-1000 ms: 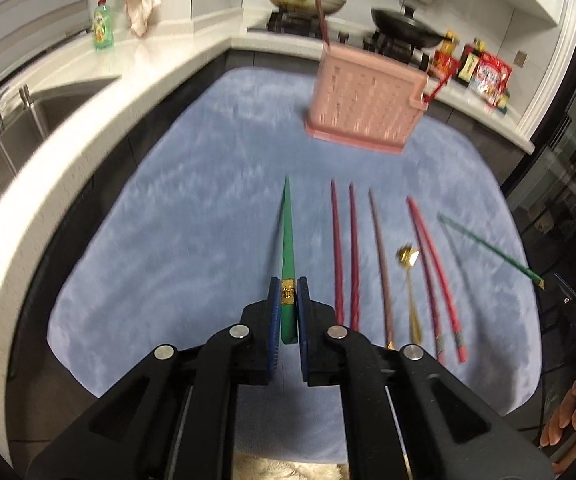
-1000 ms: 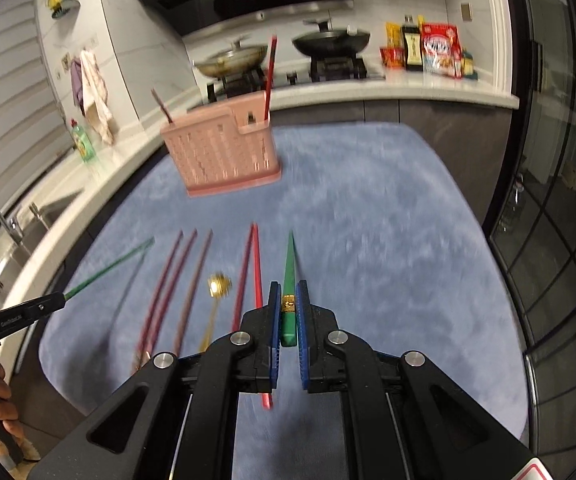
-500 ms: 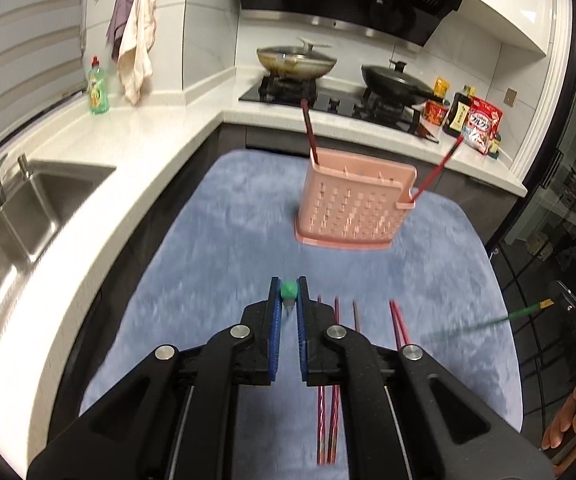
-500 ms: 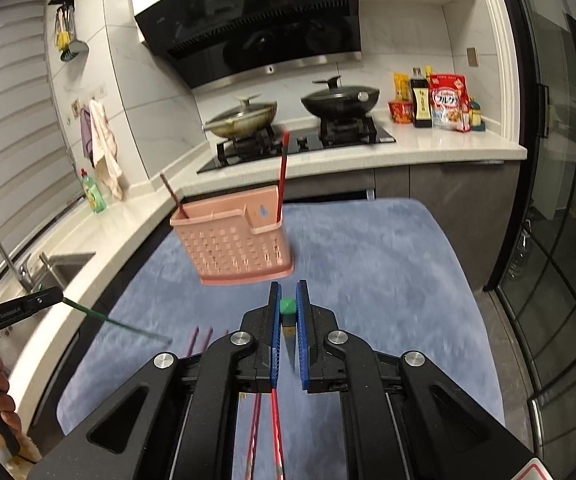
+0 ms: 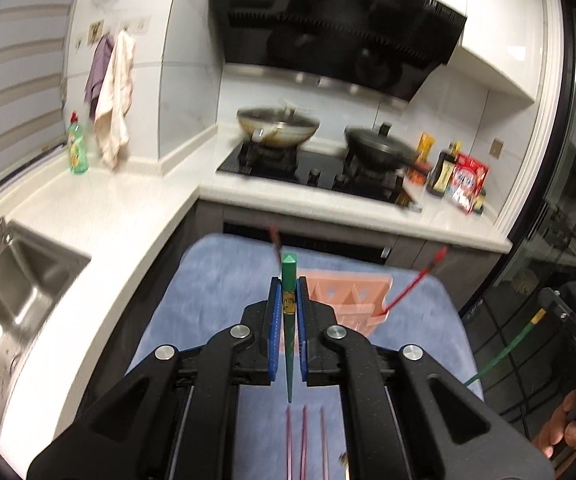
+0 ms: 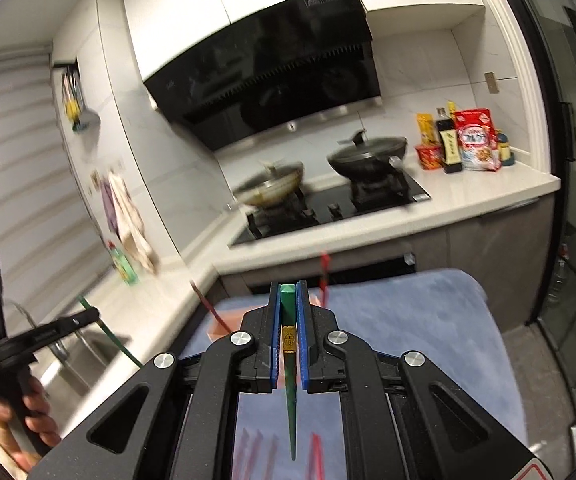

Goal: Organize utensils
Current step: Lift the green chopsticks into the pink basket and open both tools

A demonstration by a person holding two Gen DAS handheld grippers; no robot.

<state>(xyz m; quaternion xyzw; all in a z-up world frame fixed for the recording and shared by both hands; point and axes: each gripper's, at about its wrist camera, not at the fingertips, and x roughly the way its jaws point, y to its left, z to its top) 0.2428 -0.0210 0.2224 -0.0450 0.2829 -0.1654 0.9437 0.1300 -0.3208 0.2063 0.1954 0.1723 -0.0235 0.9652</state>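
both hand-held grippers, left [image 5: 288, 312] and right [image 6: 288, 322], clamped on a green chopstick [image 5: 289, 320] each, tips hanging down; pink basket [image 5: 348, 300] ahead and below, left nearer

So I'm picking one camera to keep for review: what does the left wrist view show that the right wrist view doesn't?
Only the left wrist view: the sink basin, three dark red chopsticks lying sharp on the mat, and the open compartments of the pink utensil basket.

Only the right wrist view: a wall rack and the whole snack and sauce group.

Both: a gripper shut on a green chopstick, the blue mat, two pans and the range hood.
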